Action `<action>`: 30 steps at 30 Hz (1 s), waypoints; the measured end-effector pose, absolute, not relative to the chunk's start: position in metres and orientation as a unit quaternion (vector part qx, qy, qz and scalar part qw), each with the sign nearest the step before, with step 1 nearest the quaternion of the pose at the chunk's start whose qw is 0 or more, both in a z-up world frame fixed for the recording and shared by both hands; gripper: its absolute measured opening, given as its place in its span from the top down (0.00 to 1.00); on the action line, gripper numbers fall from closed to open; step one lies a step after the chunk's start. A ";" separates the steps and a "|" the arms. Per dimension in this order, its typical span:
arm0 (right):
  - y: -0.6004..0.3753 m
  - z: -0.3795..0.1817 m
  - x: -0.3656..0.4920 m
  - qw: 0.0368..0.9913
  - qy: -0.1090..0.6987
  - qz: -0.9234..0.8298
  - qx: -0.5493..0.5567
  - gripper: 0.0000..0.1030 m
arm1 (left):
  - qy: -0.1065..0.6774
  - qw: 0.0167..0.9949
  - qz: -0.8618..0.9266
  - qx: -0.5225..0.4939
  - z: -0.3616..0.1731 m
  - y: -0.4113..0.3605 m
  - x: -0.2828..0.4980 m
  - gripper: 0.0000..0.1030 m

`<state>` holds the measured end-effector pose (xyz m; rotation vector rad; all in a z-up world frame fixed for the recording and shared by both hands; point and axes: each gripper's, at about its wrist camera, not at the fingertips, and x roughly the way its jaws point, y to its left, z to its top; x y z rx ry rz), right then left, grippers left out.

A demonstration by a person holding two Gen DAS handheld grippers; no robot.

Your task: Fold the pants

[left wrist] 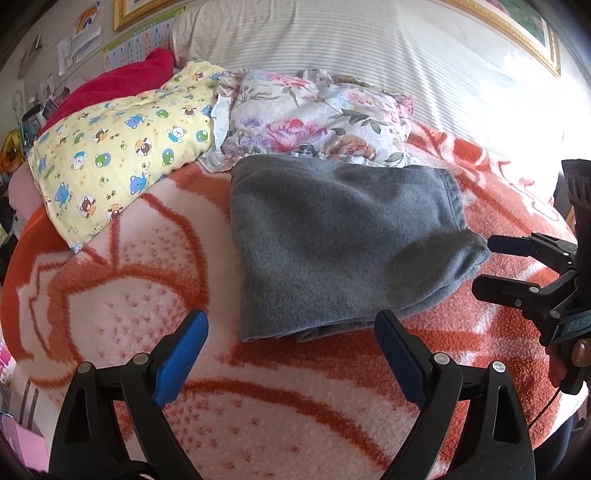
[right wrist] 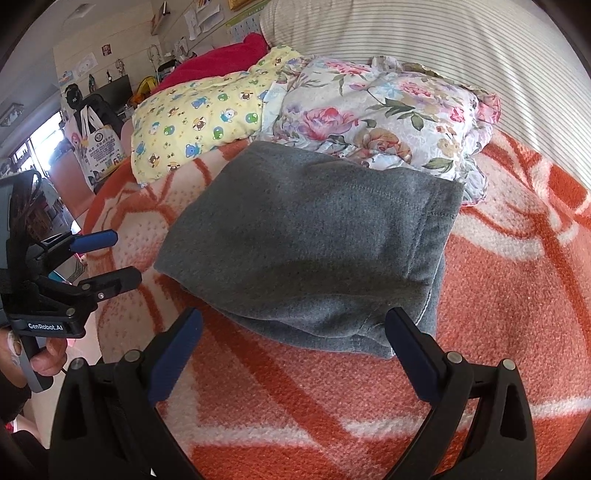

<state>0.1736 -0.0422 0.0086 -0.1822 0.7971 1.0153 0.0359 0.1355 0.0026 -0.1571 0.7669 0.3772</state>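
Observation:
The grey fleece pants (left wrist: 340,240) lie folded in a compact stack on the orange and white blanket (left wrist: 147,295); they also show in the right wrist view (right wrist: 314,243). My left gripper (left wrist: 291,332) is open and empty, just in front of the pants' near left corner; it also shows in the right wrist view (right wrist: 118,258), left of the pants. My right gripper (right wrist: 295,332) is open and empty, at the near edge of the pants; it also shows in the left wrist view (left wrist: 484,266), beside the pants' right corner.
A yellow cartoon-print pillow (left wrist: 122,147) and a floral pillow (left wrist: 317,118) lie just behind the pants. A red cloth (left wrist: 122,81) and a striped cushion (left wrist: 332,33) are farther back. Room clutter stands off the bed's left side (right wrist: 92,122).

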 end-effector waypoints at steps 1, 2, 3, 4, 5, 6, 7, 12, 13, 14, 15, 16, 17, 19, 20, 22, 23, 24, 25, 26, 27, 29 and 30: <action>-0.042 0.009 0.174 0.795 0.371 0.473 -0.084 0.04 | 0.371 0.908 0.183 -0.074 0.003 0.135 0.036 0.10; -0.042 0.009 0.174 0.795 0.371 0.473 -0.084 0.04 | 0.369 0.908 0.185 -0.072 0.004 0.135 0.036 0.10; -0.042 0.010 0.175 0.795 0.370 0.473 -0.084 0.04 | 0.367 0.909 0.185 -0.069 0.005 0.135 0.036 0.10; -0.041 0.010 0.175 0.795 0.370 0.474 -0.084 0.04 | 0.364 0.910 0.185 -0.066 0.006 0.135 0.035 0.10; -0.041 0.011 0.175 0.795 0.369 0.474 -0.084 0.04 | 0.362 0.911 0.187 -0.064 0.007 0.135 0.035 0.10; -0.041 0.011 0.175 0.795 0.368 0.474 -0.085 0.04 | 0.361 0.911 0.187 -0.062 0.008 0.135 0.036 0.10; -0.040 0.012 0.175 0.795 0.368 0.474 -0.087 0.04 | 0.361 0.912 0.186 -0.061 0.009 0.136 0.037 0.10; -0.037 0.015 0.177 0.796 0.365 0.474 -0.092 0.04 | 0.356 0.914 0.183 -0.061 0.013 0.141 0.042 0.10; -0.036 0.015 0.178 0.796 0.364 0.475 -0.092 0.04 | 0.355 0.915 0.183 -0.062 0.013 0.143 0.043 0.10; -0.036 0.016 0.179 0.796 0.364 0.475 -0.092 0.04 | 0.354 0.915 0.182 -0.062 0.013 0.143 0.044 0.10; -0.035 0.016 0.179 0.796 0.364 0.476 -0.093 0.04 | 0.353 0.915 0.182 -0.062 0.013 0.144 0.045 0.10; -0.034 0.017 0.180 0.796 0.363 0.476 -0.093 0.04 | 0.353 0.916 0.182 -0.062 0.013 0.145 0.046 0.10; -0.033 0.016 0.181 0.796 0.363 0.476 -0.093 0.04 | 0.353 0.916 0.183 -0.062 0.012 0.145 0.047 0.10; -0.031 0.016 0.183 0.795 0.363 0.477 -0.094 0.04 | 0.353 0.915 0.185 -0.060 0.011 0.146 0.050 0.10; -0.031 0.016 0.184 0.795 0.363 0.477 -0.095 0.04 | 0.354 0.915 0.185 -0.061 0.010 0.147 0.051 0.10; -0.029 0.016 0.185 0.795 0.362 0.478 -0.094 0.04 | 0.354 0.914 0.185 -0.062 0.009 0.149 0.054 0.10; -0.028 0.015 0.185 0.794 0.361 0.479 -0.094 0.04 | 0.353 0.915 0.186 -0.062 0.008 0.150 0.055 0.10; -0.028 0.015 0.186 0.795 0.360 0.480 -0.093 0.04 | 0.352 0.915 0.186 -0.061 0.008 0.150 0.056 0.10; -0.027 0.015 0.186 0.795 0.359 0.481 -0.093 0.04 | 0.350 0.916 0.187 -0.060 0.007 0.151 0.057 0.10; -0.026 0.015 0.187 0.794 0.359 0.481 -0.094 0.04 | 0.347 0.917 0.189 -0.058 0.007 0.151 0.057 0.10; -0.024 0.014 0.188 0.794 0.359 0.481 -0.094 0.04 | 0.346 0.917 0.190 -0.057 0.007 0.151 0.058 0.10; -0.022 0.013 0.190 0.794 0.360 0.482 -0.094 0.04 | 0.347 0.917 0.189 -0.055 0.006 0.152 0.061 0.10; -0.022 0.012 0.191 0.793 0.360 0.482 -0.094 0.04 | 0.348 0.917 0.189 -0.053 0.005 0.152 0.063 0.10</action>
